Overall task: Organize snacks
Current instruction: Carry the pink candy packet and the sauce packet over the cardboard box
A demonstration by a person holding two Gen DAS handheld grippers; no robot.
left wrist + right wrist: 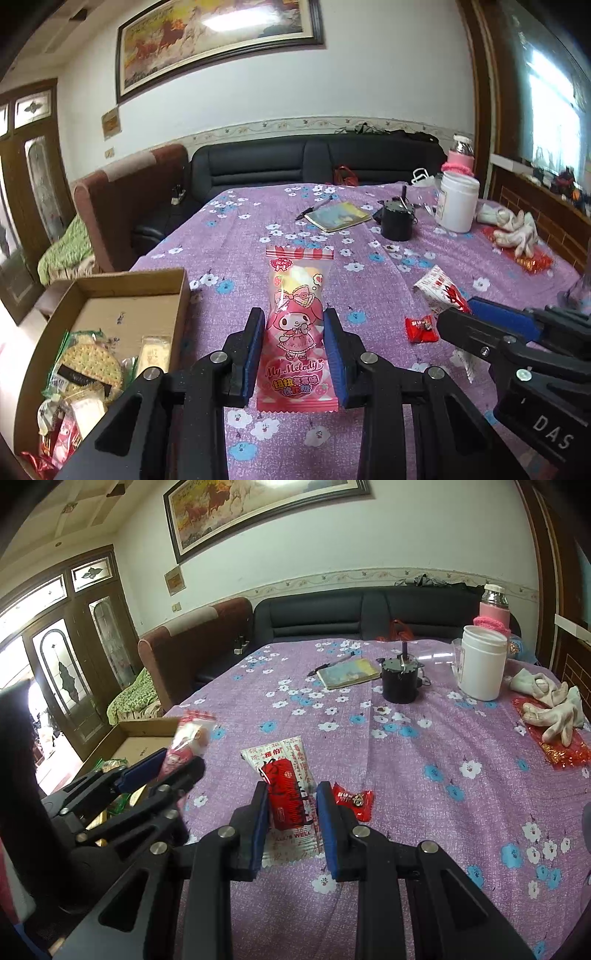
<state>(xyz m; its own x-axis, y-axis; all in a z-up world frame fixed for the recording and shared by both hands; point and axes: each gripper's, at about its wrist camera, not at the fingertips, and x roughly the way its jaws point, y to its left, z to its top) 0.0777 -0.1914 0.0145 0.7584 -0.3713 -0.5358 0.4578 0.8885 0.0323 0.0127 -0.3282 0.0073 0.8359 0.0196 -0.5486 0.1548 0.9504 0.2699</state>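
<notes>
The box (122,291) sits at the table's left edge, partly filled with snacks, and the main risk lies there: the pink packet (297,325) is long and floppy, pinched only across its lower half, so its free top could catch the box's near wall and fold or slip out on the way in. The left gripper (294,350) is narrowed almost fully, its blue pads pressing both sides of the pink packet, which looks lifted clear of the cloth (236,229).

Further right, the right gripper (291,825) is closed even tighter on the red-and-white packet (286,794). That wrapper is crinkled and held by a thin bite, so it may slide free if swung quickly. The two grippers are near each other, and both heading for the box could bump. The small red candy (352,799) lies just beside the right finger, loose on the cloth, and could be knocked away.
</notes>
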